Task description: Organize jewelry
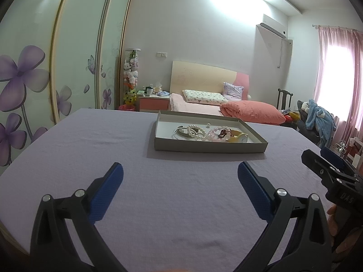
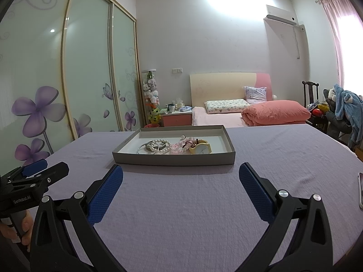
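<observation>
A wide table spread with a lavender woven cloth fills the foreground, its fabric faintly creased. Sitting flat on it, toward the far side, is a shallow rectangular grey cardboard tray with a white inside, casting a soft shadow on the near side. At the table's right edge, a slim white flat object lies only partly in frame.
</observation>
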`<state>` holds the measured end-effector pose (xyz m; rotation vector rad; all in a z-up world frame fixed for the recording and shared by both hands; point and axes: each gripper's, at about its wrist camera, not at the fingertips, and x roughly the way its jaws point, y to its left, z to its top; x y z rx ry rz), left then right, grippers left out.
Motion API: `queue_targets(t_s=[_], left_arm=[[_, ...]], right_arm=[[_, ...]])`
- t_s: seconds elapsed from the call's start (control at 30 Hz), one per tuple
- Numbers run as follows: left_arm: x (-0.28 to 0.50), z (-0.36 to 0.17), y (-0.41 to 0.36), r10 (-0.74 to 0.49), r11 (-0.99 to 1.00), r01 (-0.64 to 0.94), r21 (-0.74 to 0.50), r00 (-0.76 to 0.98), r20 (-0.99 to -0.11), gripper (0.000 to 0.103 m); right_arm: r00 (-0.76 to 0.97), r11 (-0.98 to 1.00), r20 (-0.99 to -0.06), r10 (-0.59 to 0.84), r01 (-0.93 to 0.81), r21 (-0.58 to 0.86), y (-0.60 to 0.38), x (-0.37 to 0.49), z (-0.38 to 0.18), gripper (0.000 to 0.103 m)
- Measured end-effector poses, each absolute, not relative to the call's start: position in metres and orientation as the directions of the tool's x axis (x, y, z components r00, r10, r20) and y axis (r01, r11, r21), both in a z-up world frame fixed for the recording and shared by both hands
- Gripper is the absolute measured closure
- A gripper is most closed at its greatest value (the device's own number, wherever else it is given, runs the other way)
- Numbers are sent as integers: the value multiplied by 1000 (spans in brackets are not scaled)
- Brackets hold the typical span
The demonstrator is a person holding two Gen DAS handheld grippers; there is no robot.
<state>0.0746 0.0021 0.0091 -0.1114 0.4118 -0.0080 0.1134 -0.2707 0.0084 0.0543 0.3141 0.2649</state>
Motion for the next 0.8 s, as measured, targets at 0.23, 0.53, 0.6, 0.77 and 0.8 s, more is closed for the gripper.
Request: queue_targets(t_s=[0.23,0.53,0.6,0.77,0.8], left_arm=[[74,10,2,-30,994,-14,-108,917,-397,4],[72,13,-3,-24,995,-13,-95,923,-384,4],[73,14,-3,-26,995,-13,-96,921,-389,4],[74,15,0,-29,995,-11,-101,921,-390,4],[74,15,1,-29,995,-11,-102,921,-388,4]], right_arm=[[917,963,-297,268,-251,94,-269,113,9,2],[915,963,-299,269,-252,98,-267,113,12,2],[916,963,-299,269,-251,98,-269,113,13,2],[915,963,-299,270,-252,99,-268,113,13,2],[915,963,-299,270,-252,98,-269,113,13,2]])
